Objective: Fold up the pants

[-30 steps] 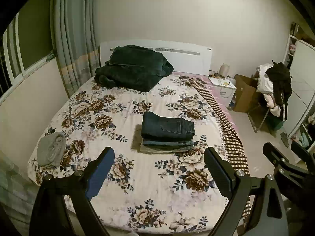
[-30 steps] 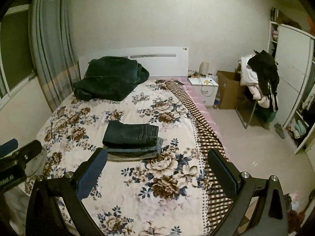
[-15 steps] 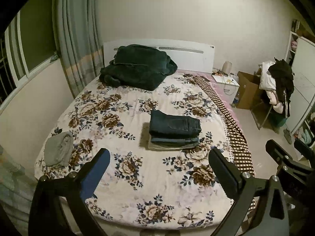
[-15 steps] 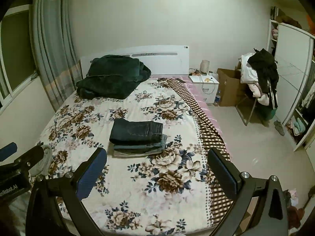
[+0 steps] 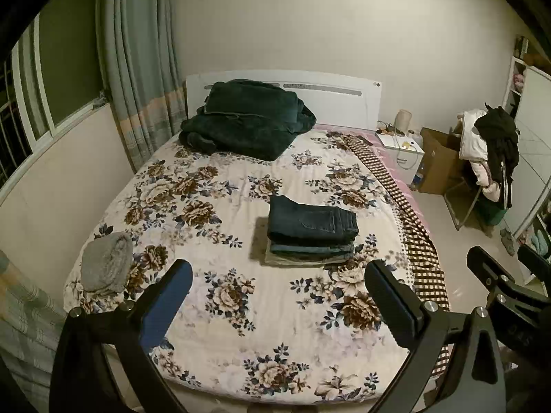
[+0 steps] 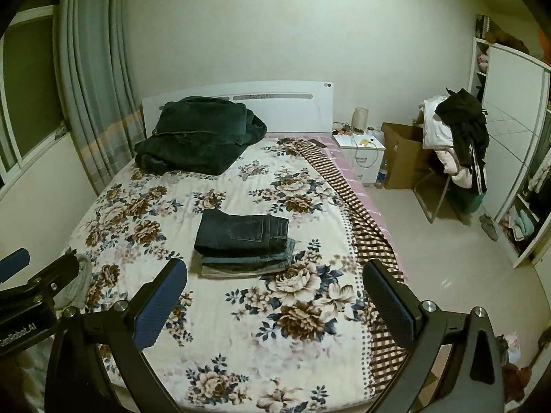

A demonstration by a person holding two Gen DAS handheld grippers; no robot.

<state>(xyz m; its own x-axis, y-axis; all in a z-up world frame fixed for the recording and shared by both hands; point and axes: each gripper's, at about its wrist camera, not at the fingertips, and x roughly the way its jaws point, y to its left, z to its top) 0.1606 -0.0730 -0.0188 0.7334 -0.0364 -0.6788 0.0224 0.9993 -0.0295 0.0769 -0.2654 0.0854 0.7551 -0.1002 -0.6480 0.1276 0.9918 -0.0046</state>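
A stack of folded pants [image 5: 311, 232] lies in the middle of the floral bed [image 5: 213, 206], dark jeans on top, lighter pairs beneath; it also shows in the right wrist view [image 6: 242, 241]. My left gripper [image 5: 279, 296] is open and empty, held above the foot of the bed, well short of the stack. My right gripper [image 6: 273, 296] is open and empty too, beside the left one. The right gripper shows at the right edge of the left wrist view [image 5: 509, 268].
A dark green blanket [image 5: 246, 117] is piled by the headboard. A grey bundle [image 5: 106, 261] lies at the bed's left edge. A nightstand [image 6: 360, 153], a cardboard box [image 6: 401, 158], a chair heaped with clothes [image 6: 454, 137] and a wardrobe [image 6: 513, 158] stand to the right.
Both grippers have pulled back and up from the bed; the stack looks smaller and more of the bed's foot shows. Both stay open. The stack has not moved.
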